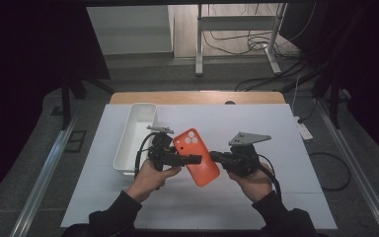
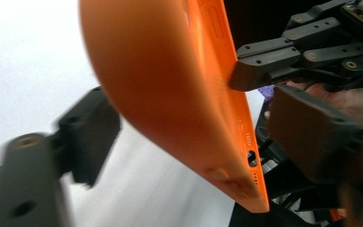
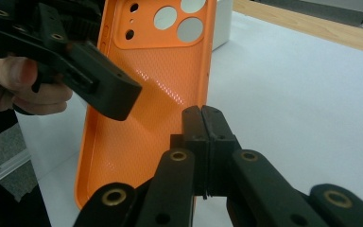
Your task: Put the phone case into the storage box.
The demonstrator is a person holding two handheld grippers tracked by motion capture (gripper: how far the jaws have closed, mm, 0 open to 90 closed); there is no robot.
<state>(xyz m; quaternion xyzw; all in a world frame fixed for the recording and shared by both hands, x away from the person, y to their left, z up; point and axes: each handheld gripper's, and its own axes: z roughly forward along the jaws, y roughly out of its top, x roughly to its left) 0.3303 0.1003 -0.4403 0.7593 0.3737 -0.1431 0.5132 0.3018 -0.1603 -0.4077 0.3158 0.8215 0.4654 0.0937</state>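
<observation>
Orange phone case (image 1: 197, 157) with dotted inner texture, black claws, white bin (image 1: 134, 138), white table cover (image 1: 256, 123).

I see a table (image 1: 197, 97) with a light wooden top, its far edge showing as a bare strip in the high view. A white sheet (image 1: 256, 123) covers nearly all of the table, reaching from just short of that wooden strip down to the near edge. On the sheet, toward its left side, stands a white rectangular bin (image 1: 134, 136), long and narrow, its long side running away from me, its open top facing up. In the right gripper view I catch a corner of that bin (image 3: 223, 23) on the sheet (image 3: 302, 94), with the wooden edge (image 3: 312, 28) behind it.
</observation>
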